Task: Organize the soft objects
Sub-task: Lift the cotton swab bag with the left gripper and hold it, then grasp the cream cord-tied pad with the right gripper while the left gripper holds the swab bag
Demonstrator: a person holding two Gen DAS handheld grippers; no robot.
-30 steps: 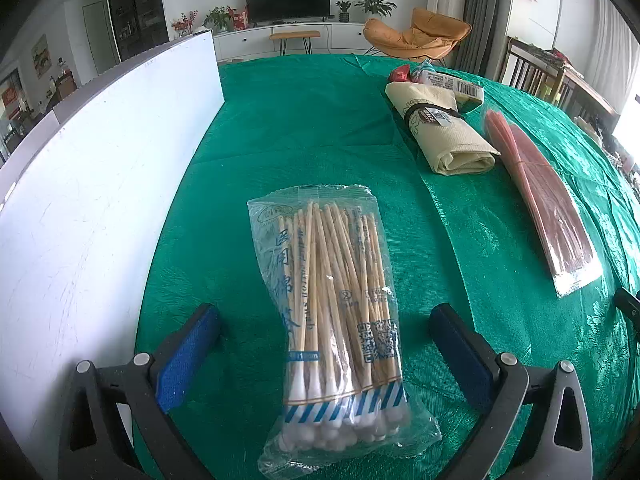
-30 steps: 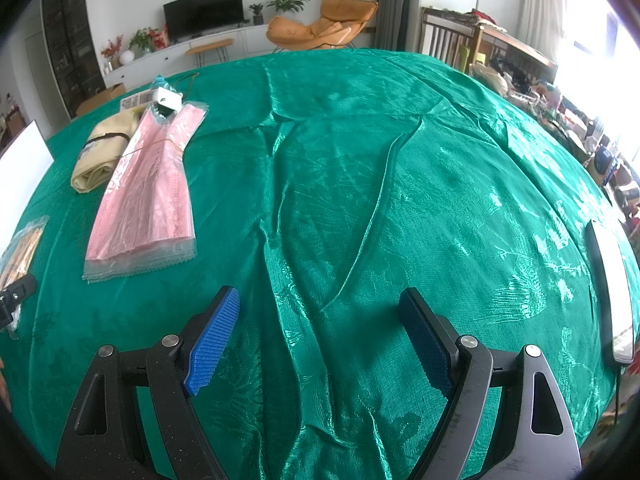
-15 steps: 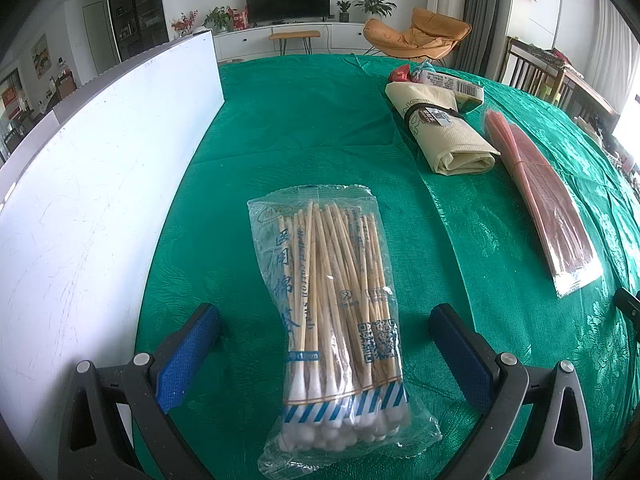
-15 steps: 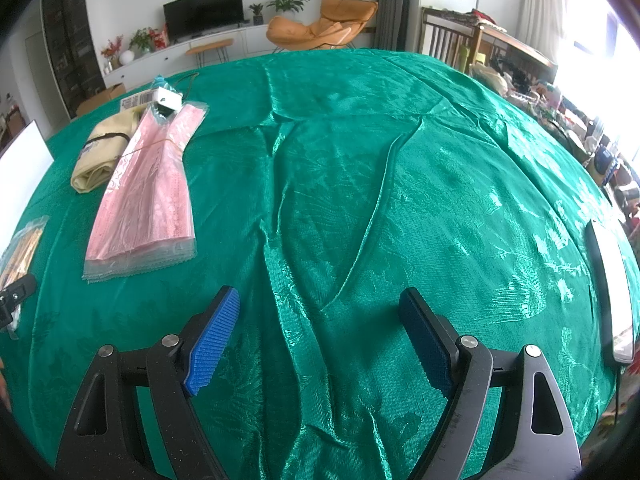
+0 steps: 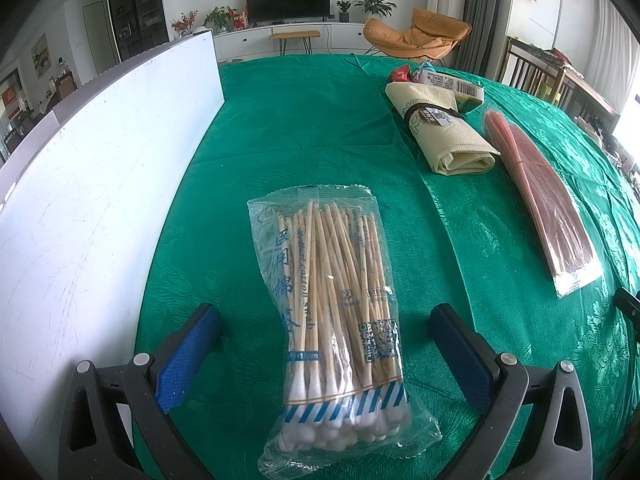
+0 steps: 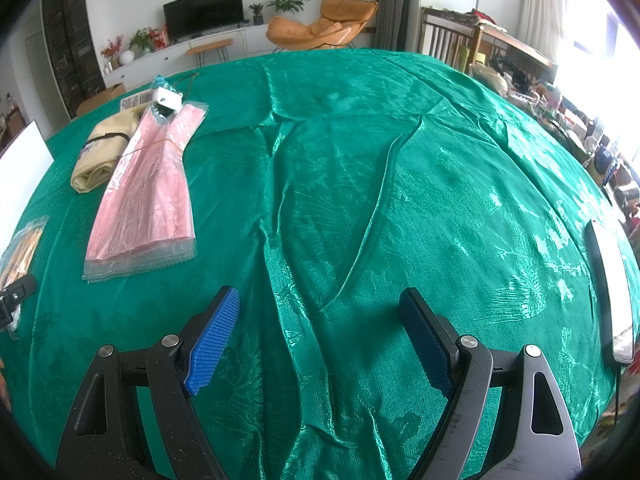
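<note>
A clear bag of cotton swabs (image 5: 336,312) lies on the green tablecloth (image 5: 304,128), its near end between the open jaws of my left gripper (image 5: 324,336), untouched. A rolled beige cloth bag (image 5: 444,132) and a flat pink packet stack (image 5: 540,196) lie farther right. In the right wrist view, my right gripper (image 6: 320,332) is open and empty over bare cloth (image 6: 360,160). The pink packets (image 6: 148,196) and the beige roll (image 6: 104,152) lie far left, and the swab bag (image 6: 20,252) shows at the left edge.
A white board (image 5: 88,208) stands along the left of the table. Small wrapped items (image 5: 440,78) lie behind the beige roll. A white flat device (image 6: 612,288) lies at the right table edge. The cloth has raised wrinkles (image 6: 380,184) mid-table.
</note>
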